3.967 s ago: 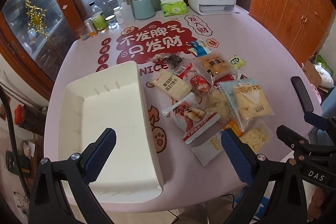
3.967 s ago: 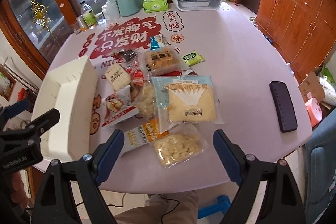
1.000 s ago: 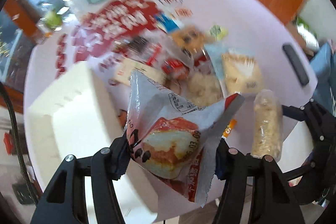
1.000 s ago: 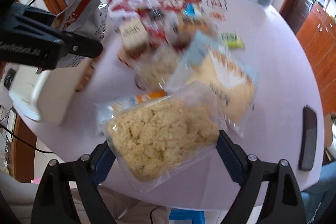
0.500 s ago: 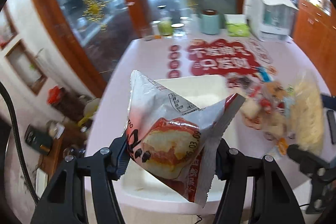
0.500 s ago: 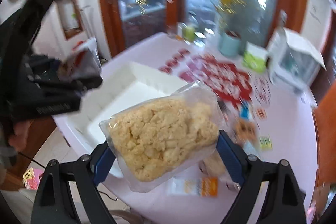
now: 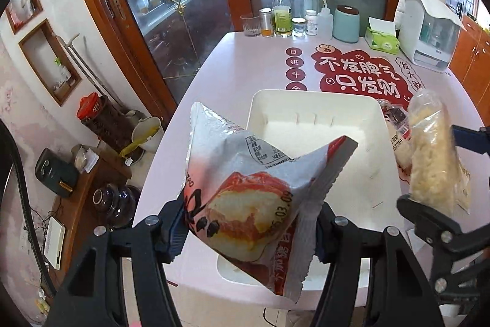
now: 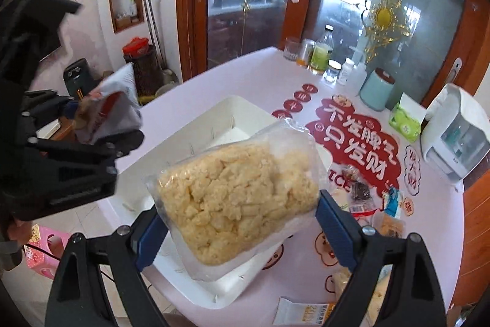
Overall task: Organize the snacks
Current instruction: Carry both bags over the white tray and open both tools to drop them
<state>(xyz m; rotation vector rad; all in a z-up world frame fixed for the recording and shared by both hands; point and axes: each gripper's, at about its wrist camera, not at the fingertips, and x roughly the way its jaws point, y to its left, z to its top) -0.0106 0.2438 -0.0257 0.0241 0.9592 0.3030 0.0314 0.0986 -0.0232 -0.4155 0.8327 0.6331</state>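
My left gripper (image 7: 249, 230) is shut on a red-and-grey snack packet (image 7: 245, 189) and holds it above the near end of the white tray (image 7: 306, 100). The packet also shows in the right wrist view (image 8: 113, 109). My right gripper (image 8: 242, 219) is shut on a clear bag of yellow crumbly snack (image 8: 239, 195), held above the same tray (image 8: 220, 115). That bag shows in the left wrist view (image 7: 435, 155) at the tray's right side. The tray looks empty where it is visible.
Several snack packets (image 8: 361, 192) lie on the pink table to the tray's right. Bottles and jars (image 7: 284, 20), a teal canister (image 7: 346, 23), a tissue box (image 7: 381, 42) and a white appliance (image 7: 428, 29) stand at the far edge. The table edge (image 7: 171, 143) drops to the floor on the left.
Both grippers closed on their snacks and lifted them off the table, then swung left over the white tray. In the last half second the views shifted only slightly nearer the tray.
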